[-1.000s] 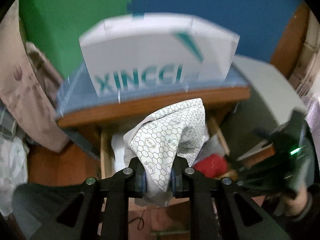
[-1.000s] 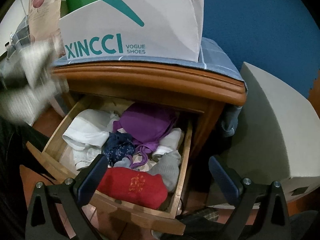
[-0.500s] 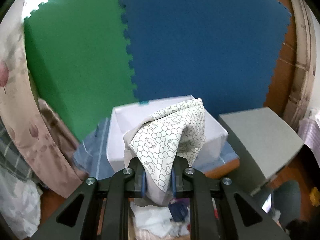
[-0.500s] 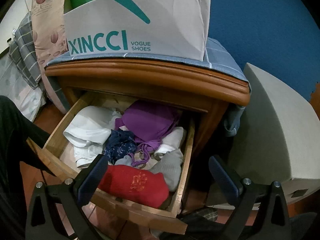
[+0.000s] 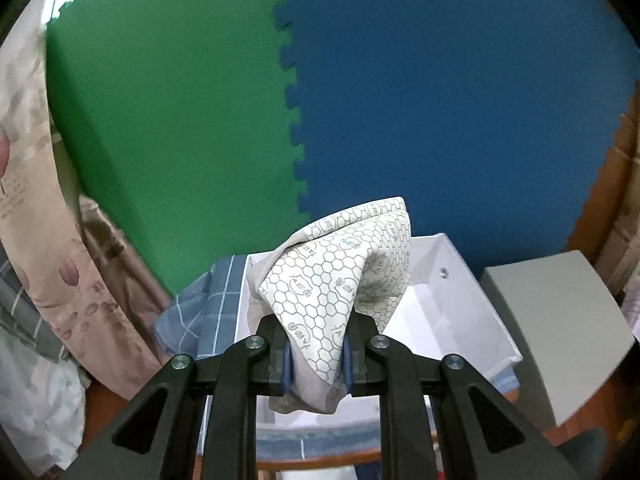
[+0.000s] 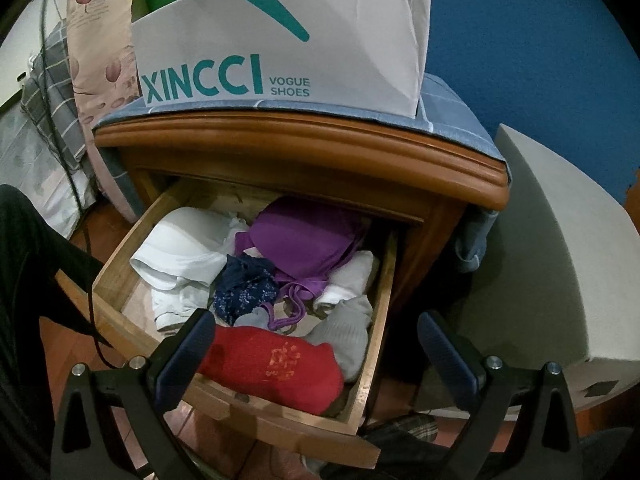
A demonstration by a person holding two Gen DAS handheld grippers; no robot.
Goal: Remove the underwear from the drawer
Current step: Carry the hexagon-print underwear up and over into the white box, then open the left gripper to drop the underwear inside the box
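Since a second ago the left gripper has risen: then it faced the printed side of the shoe box with the open drawer just below it, and now it looks down from above into the white shoe box and out at the green and blue foam mats on the wall. It points forward and somewhat downward, its two black fingers close together and clamped on the underwear, a bunched pale cloth printed with a grey honeycomb pattern. The cloth stands up in a peak above the pads and a short fold hangs below them (free of the drawer, over the near part of the box). The box sits on a blue checked cloth that covers the top of the wooden nightstand.

The right gripper has kept its place, tilted steeply down above the front of the open drawer. Its fingers are spread wide with nothing between them. Under it in the drawer lie a red garment at the front, grey socks, a purple bra, a dark blue lace piece and white garments on the left. A dark sleeve shows at the left edge of that view.
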